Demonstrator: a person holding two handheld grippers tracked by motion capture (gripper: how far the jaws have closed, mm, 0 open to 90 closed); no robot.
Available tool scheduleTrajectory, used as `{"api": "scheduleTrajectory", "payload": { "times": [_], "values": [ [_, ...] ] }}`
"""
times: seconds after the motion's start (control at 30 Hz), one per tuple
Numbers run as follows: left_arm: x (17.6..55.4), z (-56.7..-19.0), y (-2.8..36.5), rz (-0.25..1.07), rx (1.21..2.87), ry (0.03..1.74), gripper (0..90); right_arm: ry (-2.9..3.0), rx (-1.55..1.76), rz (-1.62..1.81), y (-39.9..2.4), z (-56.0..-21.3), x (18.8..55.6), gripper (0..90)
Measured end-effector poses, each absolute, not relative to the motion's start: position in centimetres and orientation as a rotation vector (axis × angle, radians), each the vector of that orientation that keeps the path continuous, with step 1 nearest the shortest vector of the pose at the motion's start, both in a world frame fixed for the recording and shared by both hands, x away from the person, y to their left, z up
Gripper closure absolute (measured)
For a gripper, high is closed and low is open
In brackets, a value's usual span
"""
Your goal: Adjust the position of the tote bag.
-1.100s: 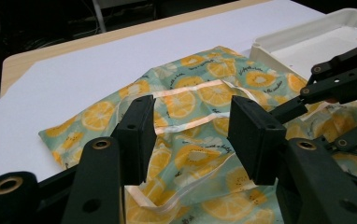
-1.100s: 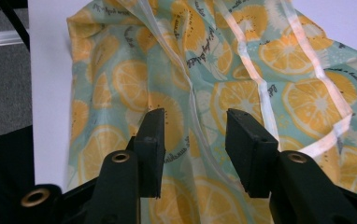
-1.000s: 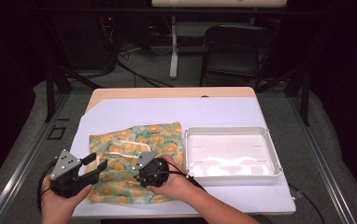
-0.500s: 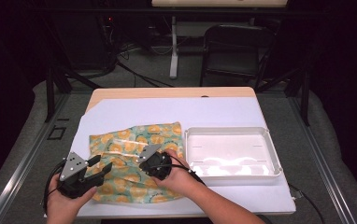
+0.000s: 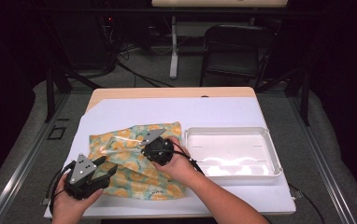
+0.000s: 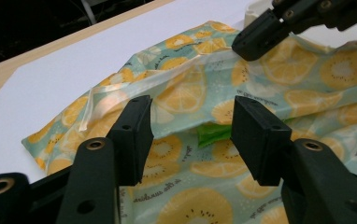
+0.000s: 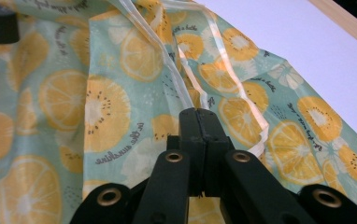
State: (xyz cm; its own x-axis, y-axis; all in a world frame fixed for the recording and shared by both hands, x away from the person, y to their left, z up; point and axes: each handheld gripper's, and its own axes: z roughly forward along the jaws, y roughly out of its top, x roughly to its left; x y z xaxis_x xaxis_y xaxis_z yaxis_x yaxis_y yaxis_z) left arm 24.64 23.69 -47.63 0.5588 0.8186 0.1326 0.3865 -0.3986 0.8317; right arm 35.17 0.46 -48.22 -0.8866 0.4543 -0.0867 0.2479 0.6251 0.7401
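The table (image 5: 120,109), under its white sheet, takes up the middle of the high view, and the biggest thing on it is the zip bag (image 5: 134,163) printed with orange and kiwi slices, lying at lower centre-left. To its right, well apart from both hands, sits the white tray (image 5: 270,154), with nothing in it.

What has changed is on the right. A second ago the right gripper (image 5: 145,141) lay low over the near part of the bag with its jaws apart; now it has moved up the frame to the bag's middle, and its jaws are clamped together. In the right gripper view (image 7: 199,116) they meet just at the clear zip strip (image 7: 176,70), which rises from the fold, so I judge they have pinched the upper lip of the opening, though the pinch itself is hidden by the jaws.

The left gripper (image 5: 105,169), at lower left, has been spreading its jaws and now holds them wide, nothing pressed between them. In the left gripper view (image 6: 190,135) something green (image 6: 211,133) peeks from the mouth of the bag.

So the bag looks about to be pulled open, with the left free to take the other lip.
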Motion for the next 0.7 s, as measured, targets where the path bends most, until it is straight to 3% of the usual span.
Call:
{"api": "scheduleTrajectory", "payload": {
  "times": [0.7],
  "values": [
    [26.0,-50.8,22.8,0.695,2.094,0.976,44.8,2.625,0.615,1.012,1.3,-50.4,36.8,88.3]
  ]
}}
